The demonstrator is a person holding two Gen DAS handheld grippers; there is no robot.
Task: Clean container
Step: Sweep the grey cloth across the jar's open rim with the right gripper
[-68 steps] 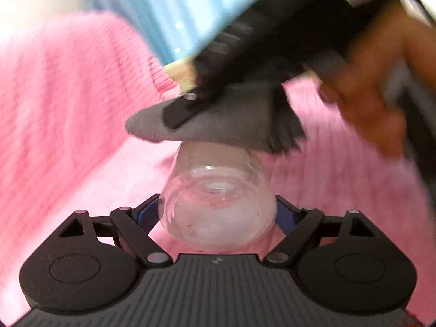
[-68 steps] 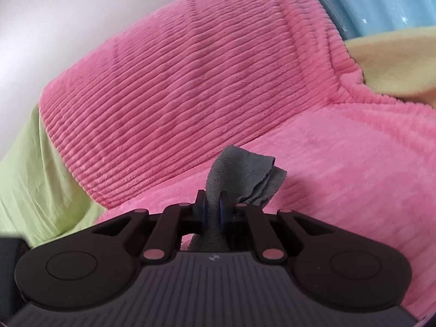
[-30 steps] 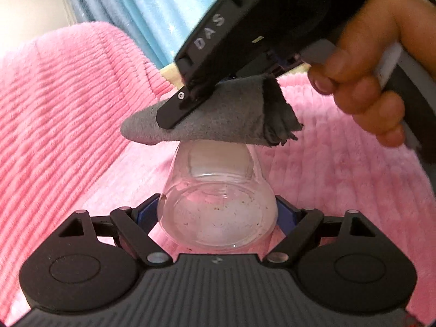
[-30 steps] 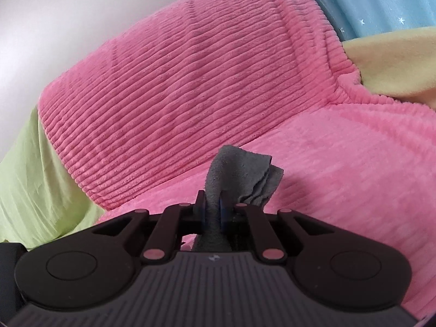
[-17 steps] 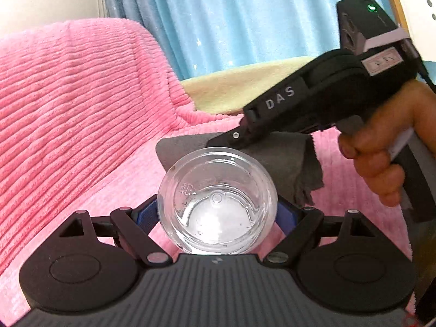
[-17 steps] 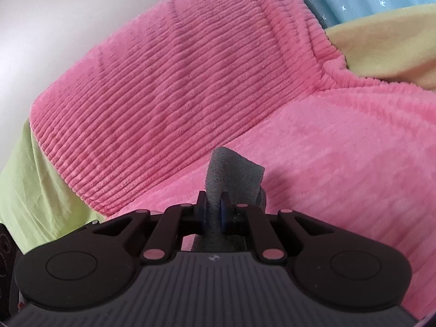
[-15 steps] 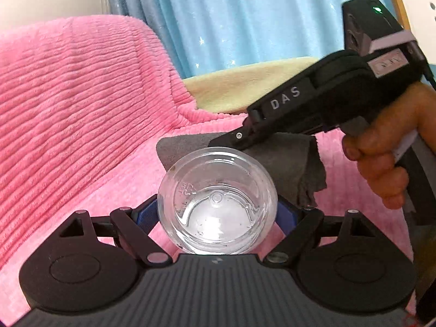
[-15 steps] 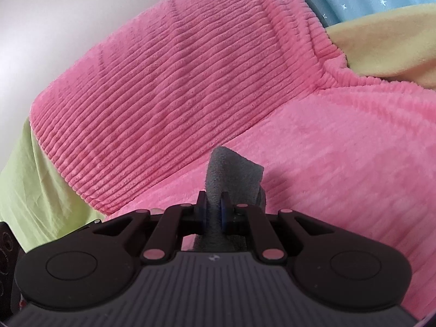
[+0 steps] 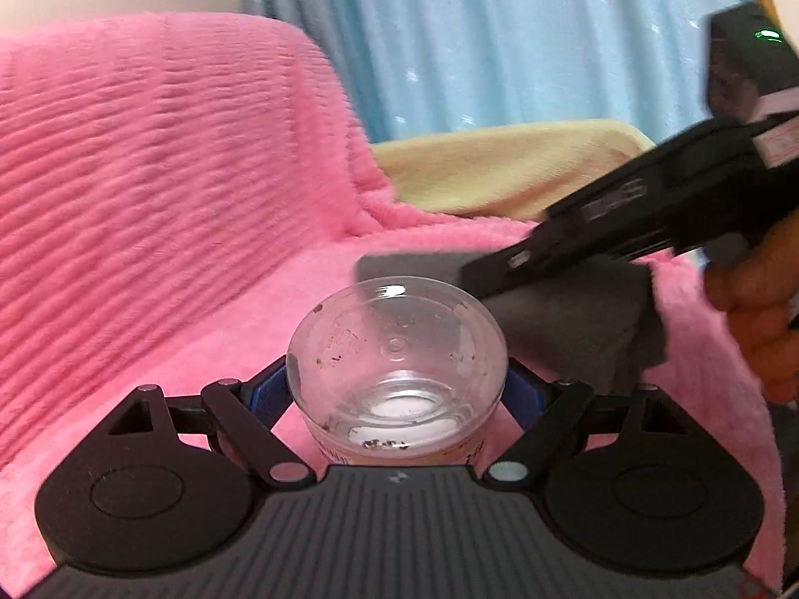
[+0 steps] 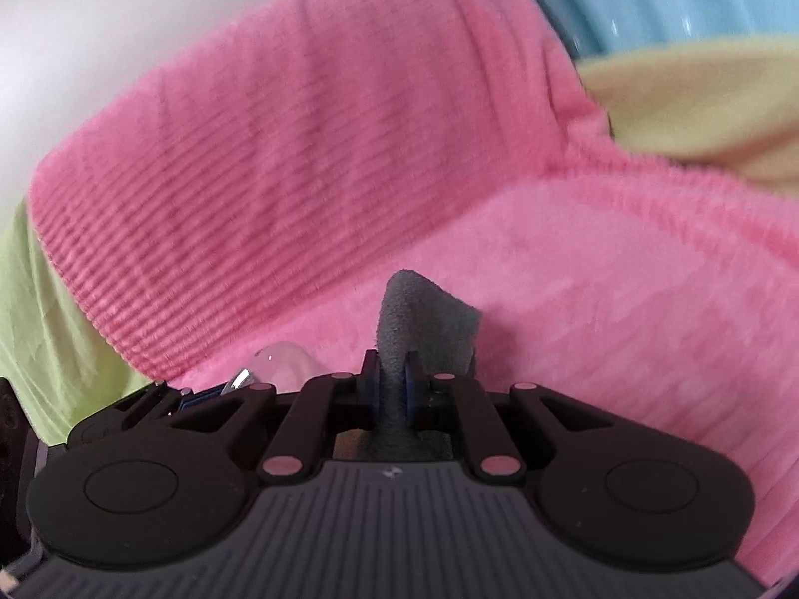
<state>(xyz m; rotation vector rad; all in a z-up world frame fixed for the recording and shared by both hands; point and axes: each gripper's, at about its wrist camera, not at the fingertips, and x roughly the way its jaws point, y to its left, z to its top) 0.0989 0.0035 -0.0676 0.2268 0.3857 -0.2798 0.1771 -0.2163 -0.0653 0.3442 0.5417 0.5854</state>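
Note:
My left gripper (image 9: pixel 398 389) is shut on a clear plastic container (image 9: pixel 397 364) with dark specks inside, its open mouth towards the camera. My right gripper (image 10: pixel 392 382) is shut on a folded grey cloth (image 10: pixel 424 314). In the left wrist view the right gripper (image 9: pixel 519 262) comes in from the right, just above and behind the container's rim, and the grey cloth (image 9: pixel 574 329) hangs beside the container. A bit of the container (image 10: pixel 279 362) shows at lower left in the right wrist view.
A pink ribbed blanket (image 9: pixel 165 189) covers the sofa seat and back. A yellow blanket (image 9: pixel 504 164) lies behind, with a blue curtain (image 9: pixel 499 40) beyond. A green cover (image 10: pixel 30 309) lies at the left. A hand (image 9: pixel 764 309) holds the right gripper.
The cloth has come off the container's top and dropped beside it on the right. The container has tilted, from bottom-on to mouth towards the left camera. Both grips are unchanged.

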